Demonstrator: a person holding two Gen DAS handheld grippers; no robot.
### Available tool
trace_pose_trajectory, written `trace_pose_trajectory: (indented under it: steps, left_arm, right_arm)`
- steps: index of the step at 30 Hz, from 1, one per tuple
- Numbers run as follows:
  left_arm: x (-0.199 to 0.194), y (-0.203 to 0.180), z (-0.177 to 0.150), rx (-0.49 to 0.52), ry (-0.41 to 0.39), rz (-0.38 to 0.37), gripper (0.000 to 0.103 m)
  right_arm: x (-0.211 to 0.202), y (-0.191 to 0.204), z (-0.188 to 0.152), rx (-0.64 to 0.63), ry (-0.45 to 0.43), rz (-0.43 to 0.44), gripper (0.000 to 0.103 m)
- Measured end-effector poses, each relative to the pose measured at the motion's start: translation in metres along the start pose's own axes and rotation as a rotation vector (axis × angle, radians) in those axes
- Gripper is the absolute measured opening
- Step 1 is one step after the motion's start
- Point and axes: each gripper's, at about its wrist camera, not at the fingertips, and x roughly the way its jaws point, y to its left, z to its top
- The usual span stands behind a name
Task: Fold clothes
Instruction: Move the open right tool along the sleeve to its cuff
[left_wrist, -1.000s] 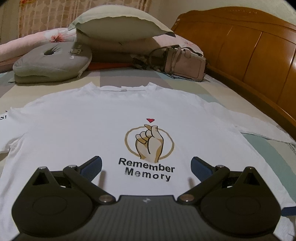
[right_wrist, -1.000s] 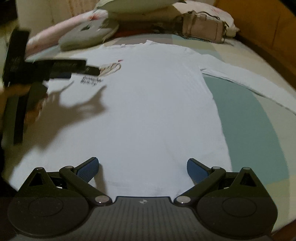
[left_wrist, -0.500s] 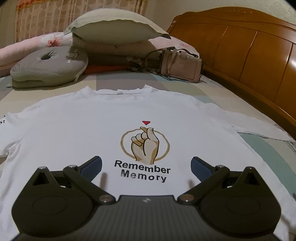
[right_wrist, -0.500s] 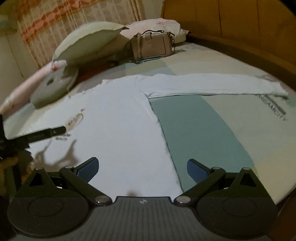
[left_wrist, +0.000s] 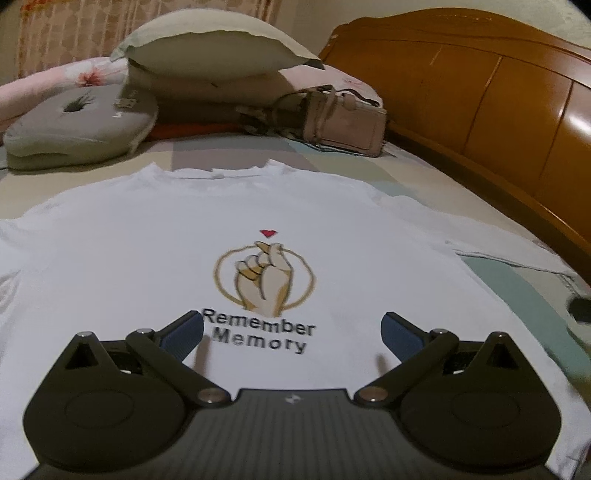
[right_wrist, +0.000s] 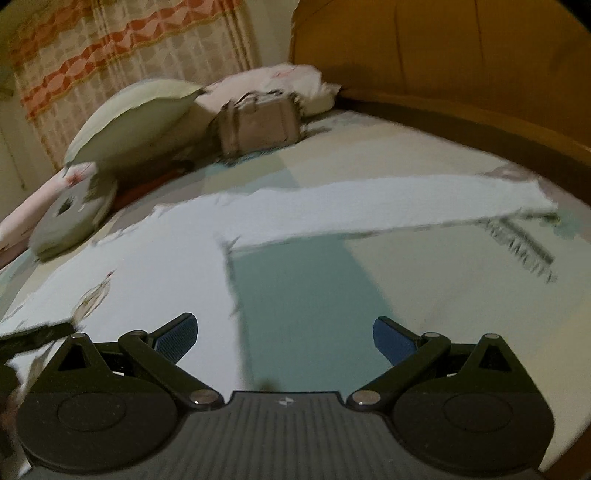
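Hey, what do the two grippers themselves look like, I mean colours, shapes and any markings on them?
Both look alike. The left gripper and the right gripper each have a dark grey ribbed body with a small pale logo, two round black side housings, black linkage arms with silver pivot pins, and blue ribbed fingertip pads. No cables or sleeves show.

L gripper (left_wrist: 291, 328) wide apart, empty | over white tee (left_wrist: 147, 258) (flat, print up) | handbag (left_wrist: 343, 125) behind, prob. pink
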Motion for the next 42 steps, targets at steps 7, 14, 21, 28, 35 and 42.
trace_pose_trajectory:
  steps: [7,14,21,28,35,42]
  left_arm:
    - [0.004,-0.006,-0.003,0.030,0.004,0.008,0.102]
    - [0.007,-0.012,-0.007,0.061,0.023,0.015,0.102]
    - [0.006,-0.020,-0.011,0.078,0.024,-0.017,0.102]
    - [0.008,-0.025,-0.013,0.106,0.021,-0.011,0.102]
    - [0.008,-0.024,-0.014,0.106,0.016,-0.019,0.102]
    - [0.008,-0.023,-0.015,0.105,0.015,-0.022,0.102]
  right_arm:
    - [0.028,-0.065,0.028,0.087,-0.076,-0.063,0.103]
    - [0.055,-0.112,0.039,0.186,-0.099,-0.057,0.103]
    - [0.073,-0.108,0.049,0.067,-0.065,-0.087,0.103]
    - [0.084,-0.106,0.056,0.023,-0.047,-0.109,0.103]
    - [0.077,-0.126,0.055,0.227,-0.126,-0.044,0.103]
    - [0.084,-0.133,0.057,0.294,-0.180,-0.032,0.103]
